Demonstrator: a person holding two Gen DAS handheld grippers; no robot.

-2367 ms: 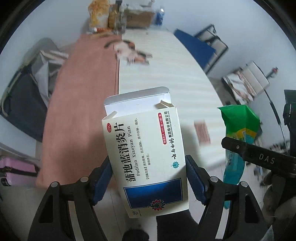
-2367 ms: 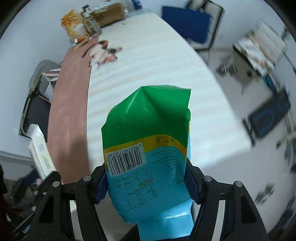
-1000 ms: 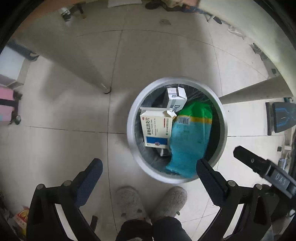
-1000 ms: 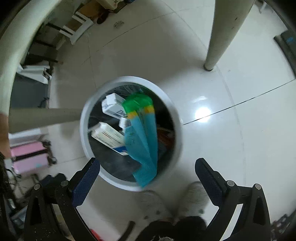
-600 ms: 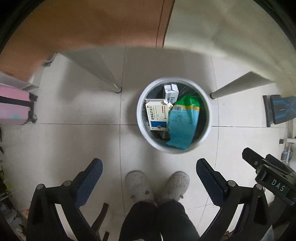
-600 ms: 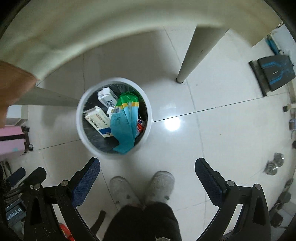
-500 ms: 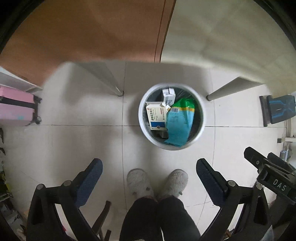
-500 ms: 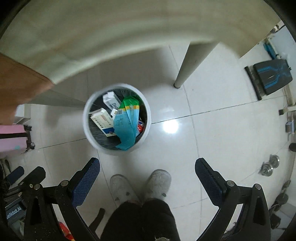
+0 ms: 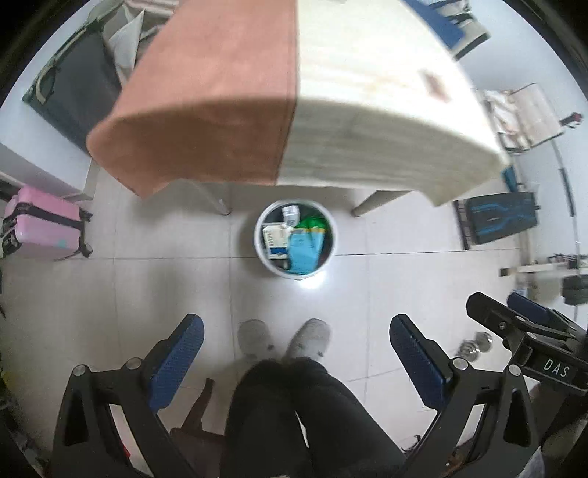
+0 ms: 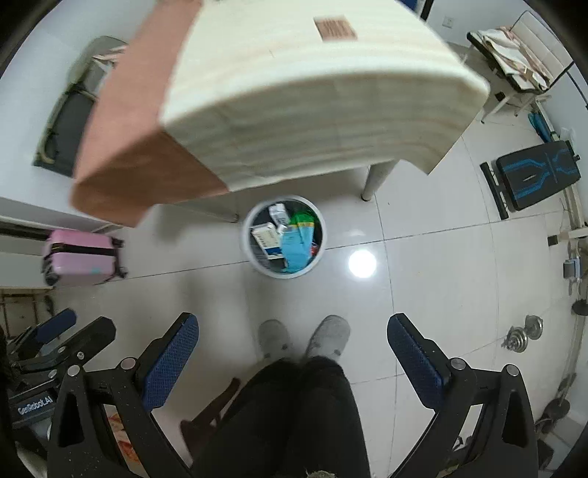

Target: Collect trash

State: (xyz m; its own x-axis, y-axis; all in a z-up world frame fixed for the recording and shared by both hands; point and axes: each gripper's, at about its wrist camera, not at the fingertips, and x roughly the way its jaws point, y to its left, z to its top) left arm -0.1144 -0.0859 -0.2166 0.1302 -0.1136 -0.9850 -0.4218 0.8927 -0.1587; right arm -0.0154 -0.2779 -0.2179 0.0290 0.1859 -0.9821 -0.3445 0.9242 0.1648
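Claw status: left claw (image 9: 294,353) and right claw (image 10: 292,349) are both recorded with jaws spread wide and nothing between the blue pads, whereas 2.4 s ago the left one was clamped on a white medicine box and the right one on a green-and-blue packet. Both items are now found inside the white round bin (image 9: 261,253) on the tiled floor, just in front of the counter (image 9: 367,110): the medicine box (image 9: 275,239) lies at the left of the bin, the green-and-blue packet (image 9: 305,247) leans beside it and touches it, and a second small white carton (image 9: 290,214) is seen at the far side. Compared with 1.0 s ago the bin appears much smaller in both views, so both claws are judged to have been raised well clear of it. This deposit is taken as complete; a small reddish-brown flat item (image 10: 335,28) is noted on the counter top and is judged a likely next pick-up, though its nature cannot be determined. Legible writing: "DAS" on the right claw body as seen in the left wrist view, and "GenRobot.AI" on the left claw body in the right wrist view. Printing on the binned items is too small to be read at this moment. Grey slippers (image 10: 305,336) of the person are seen below the bin.
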